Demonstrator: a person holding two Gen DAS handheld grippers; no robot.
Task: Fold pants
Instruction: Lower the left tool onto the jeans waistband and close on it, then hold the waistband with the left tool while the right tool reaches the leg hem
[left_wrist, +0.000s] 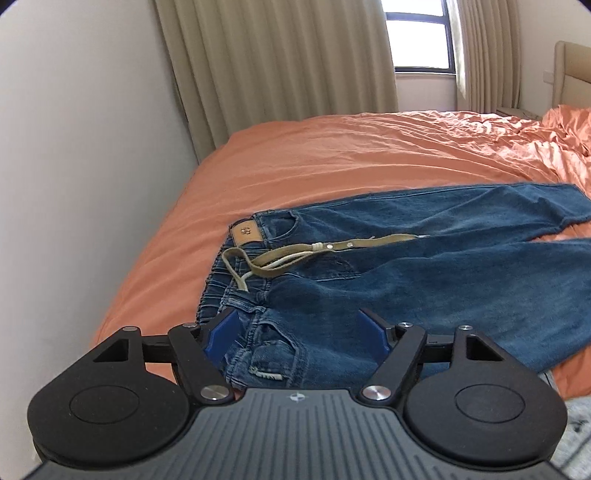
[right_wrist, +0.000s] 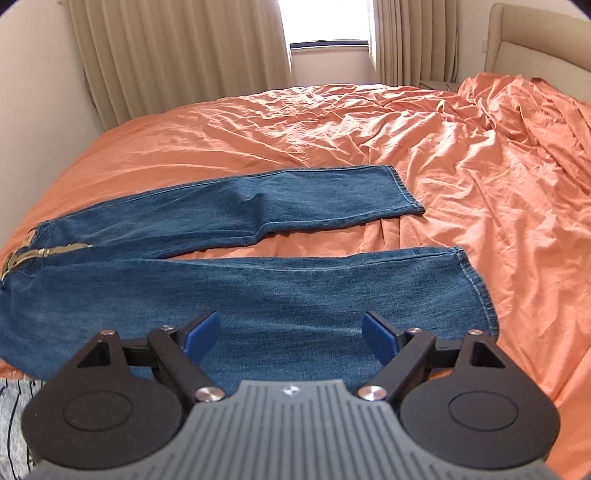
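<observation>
Blue jeans (left_wrist: 424, 266) lie flat on an orange bed, waistband to the left, both legs stretched out to the right. An olive belt (left_wrist: 295, 253) trails loose across the seat. My left gripper (left_wrist: 301, 332) hovers over the near corner of the waistband, jaws wide, with denim showing between the blue pads (left_wrist: 221, 332) but not pinched. In the right wrist view the two legs (right_wrist: 258, 273) lie apart in a narrow V. My right gripper (right_wrist: 291, 332) hangs open over the near leg, close to its lower edge, its pads (right_wrist: 380, 334) clear of the cloth.
The orange sheet (right_wrist: 461, 166) is rumpled toward the right and the headboard (right_wrist: 535, 40). A white wall (left_wrist: 74, 184) runs along the bed's left side, with beige curtains (left_wrist: 277, 59) and a window behind. Grey striped fabric (right_wrist: 14, 413) lies at the near edge.
</observation>
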